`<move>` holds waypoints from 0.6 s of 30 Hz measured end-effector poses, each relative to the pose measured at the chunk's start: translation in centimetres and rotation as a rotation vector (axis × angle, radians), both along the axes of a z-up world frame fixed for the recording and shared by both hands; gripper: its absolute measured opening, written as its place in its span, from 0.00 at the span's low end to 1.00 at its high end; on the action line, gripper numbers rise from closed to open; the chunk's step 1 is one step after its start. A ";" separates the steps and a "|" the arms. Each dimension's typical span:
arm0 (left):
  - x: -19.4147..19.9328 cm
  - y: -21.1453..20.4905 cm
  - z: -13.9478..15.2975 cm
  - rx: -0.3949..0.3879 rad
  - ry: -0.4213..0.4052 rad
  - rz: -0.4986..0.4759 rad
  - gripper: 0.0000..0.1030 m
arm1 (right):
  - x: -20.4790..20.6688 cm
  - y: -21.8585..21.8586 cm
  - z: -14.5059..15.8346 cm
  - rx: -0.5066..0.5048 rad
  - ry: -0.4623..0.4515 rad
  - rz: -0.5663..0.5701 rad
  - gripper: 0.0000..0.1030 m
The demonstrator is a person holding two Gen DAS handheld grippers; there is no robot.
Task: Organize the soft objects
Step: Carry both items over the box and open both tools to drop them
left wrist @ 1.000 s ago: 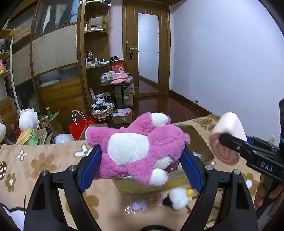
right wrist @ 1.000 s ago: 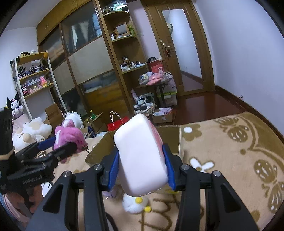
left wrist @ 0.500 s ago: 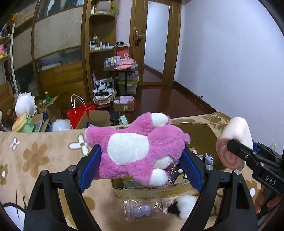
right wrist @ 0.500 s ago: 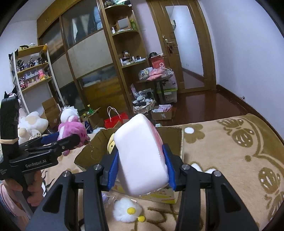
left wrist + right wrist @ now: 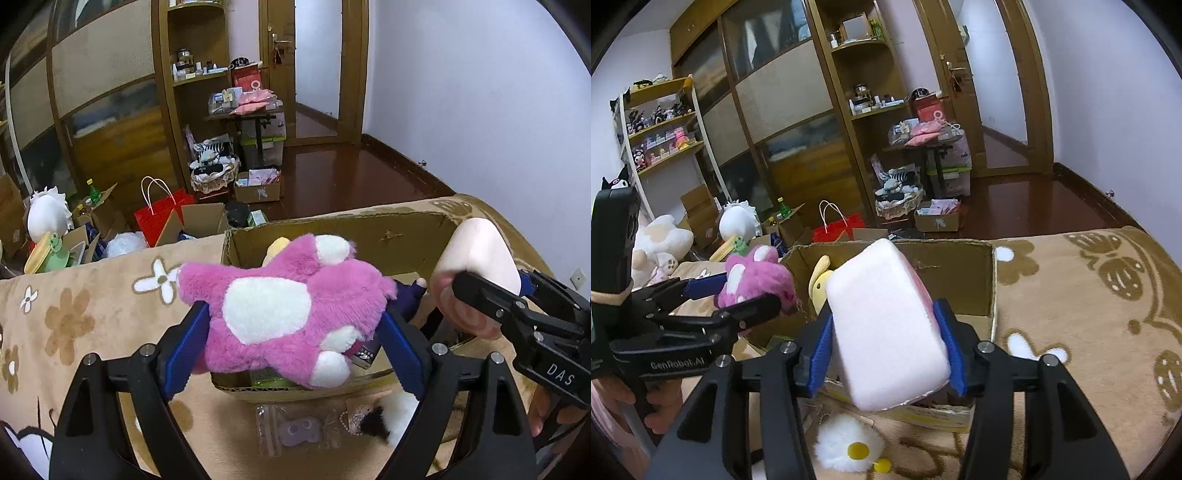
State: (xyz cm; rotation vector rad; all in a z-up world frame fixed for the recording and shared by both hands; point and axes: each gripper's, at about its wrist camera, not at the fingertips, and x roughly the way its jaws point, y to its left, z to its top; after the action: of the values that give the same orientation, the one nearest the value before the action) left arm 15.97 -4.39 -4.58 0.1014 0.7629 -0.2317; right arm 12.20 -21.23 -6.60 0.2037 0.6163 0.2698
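Note:
My left gripper is shut on a pink plush toy with white patches, held over the near left part of an open cardboard box. My right gripper is shut on a white and pink roll-shaped plush, held over the box's near side. The roll plush also shows in the left wrist view, and the pink plush in the right wrist view. A yellow plush and other items lie inside the box, mostly hidden.
The box stands on a beige flowered blanket. A white fluffy toy with yellow centre and a clear bag with a small purple item lie in front of the box. Shelves, bags and boxes crowd the floor behind.
Both grippers have moved forward and down toward the box with their plush toys held; the box now sits directly under them and looks larger.

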 end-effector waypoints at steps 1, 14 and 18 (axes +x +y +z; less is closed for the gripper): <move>0.1 0.0 -0.2 0.000 0.009 0.000 0.86 | 0.1 -0.1 -0.1 0.007 0.004 -0.001 0.55; -0.6 -0.1 0.0 0.032 -0.014 0.007 0.94 | 1.0 -0.7 -0.6 0.050 0.028 -0.011 0.61; -0.6 0.4 -0.1 0.028 -0.004 0.018 0.94 | 0.9 -0.8 -0.8 0.058 0.029 -0.014 0.67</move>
State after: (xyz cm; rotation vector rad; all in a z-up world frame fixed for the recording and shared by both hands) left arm 15.34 -3.96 -4.64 0.1214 0.7631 -0.2036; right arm 13.14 -22.07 -7.37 0.2682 0.6357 0.2722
